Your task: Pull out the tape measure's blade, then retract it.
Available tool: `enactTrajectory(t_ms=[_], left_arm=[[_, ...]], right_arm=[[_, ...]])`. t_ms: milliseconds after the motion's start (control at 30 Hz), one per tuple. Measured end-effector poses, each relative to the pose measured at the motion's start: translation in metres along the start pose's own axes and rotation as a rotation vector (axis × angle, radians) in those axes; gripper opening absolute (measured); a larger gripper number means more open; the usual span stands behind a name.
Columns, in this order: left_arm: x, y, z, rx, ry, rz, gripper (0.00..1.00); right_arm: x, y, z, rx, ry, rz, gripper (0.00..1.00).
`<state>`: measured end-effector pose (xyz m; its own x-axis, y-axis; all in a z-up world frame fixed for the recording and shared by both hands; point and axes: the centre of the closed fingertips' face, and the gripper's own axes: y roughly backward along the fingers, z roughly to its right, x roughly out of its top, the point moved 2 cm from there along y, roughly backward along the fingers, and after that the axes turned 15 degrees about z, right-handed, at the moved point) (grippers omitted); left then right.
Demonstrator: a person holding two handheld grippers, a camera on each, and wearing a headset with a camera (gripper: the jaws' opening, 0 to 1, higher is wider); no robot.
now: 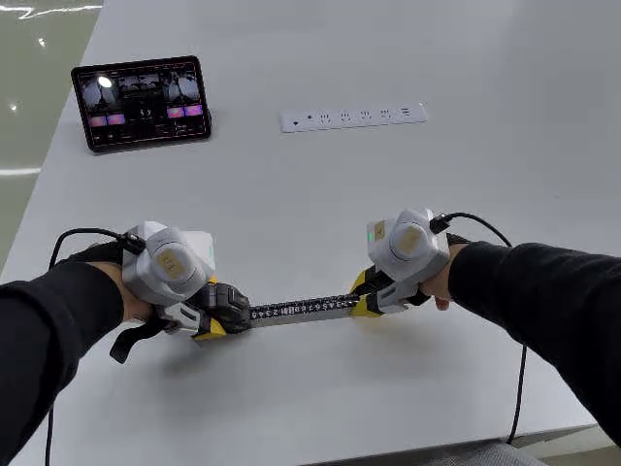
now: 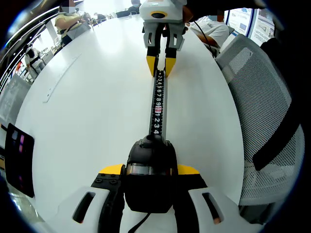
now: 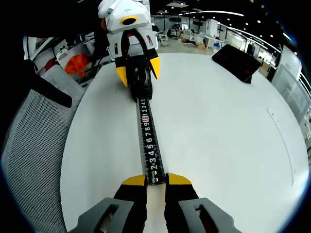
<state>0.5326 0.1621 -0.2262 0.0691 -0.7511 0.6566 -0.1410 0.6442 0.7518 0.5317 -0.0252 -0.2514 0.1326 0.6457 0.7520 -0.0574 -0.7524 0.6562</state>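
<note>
A black tape measure case [image 1: 225,307] sits low over the white table, clamped between the jaws of my left gripper [image 1: 204,320]; in the left gripper view the case [image 2: 148,172] lies between the yellow-tipped fingers [image 2: 111,169]. Its numbered blade [image 1: 303,309] runs out to the right, straight and level. My right gripper [image 1: 366,294] is shut on the blade's end hook. In the right gripper view the blade [image 3: 148,145] leads from my right gripper [image 3: 155,180] up to the case [image 3: 138,77]. In the left gripper view the blade [image 2: 157,104] reaches the right gripper [image 2: 159,65].
A tablet [image 1: 142,101] with a lit screen lies at the table's far left. A white power strip [image 1: 353,117] lies at the far middle. Cables [image 1: 524,369] trail from both grippers. A grey mesh chair [image 2: 262,111] stands at the table's near edge.
</note>
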Motion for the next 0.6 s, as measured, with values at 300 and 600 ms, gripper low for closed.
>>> enactTrajectory(t_ms=[300,600], left_arm=[[0.0011,0.0008,0.0010,0.000,0.001,0.000,0.33],[0.0006,0.0003,0.0005,0.000,0.003,0.001,0.33]], right_arm=[[-0.0022,0.0037,0.0002,-0.002,-0.005,0.000,0.09],[-0.0050,0.0072,0.0008,-0.003,-0.005,-0.002,0.09]])
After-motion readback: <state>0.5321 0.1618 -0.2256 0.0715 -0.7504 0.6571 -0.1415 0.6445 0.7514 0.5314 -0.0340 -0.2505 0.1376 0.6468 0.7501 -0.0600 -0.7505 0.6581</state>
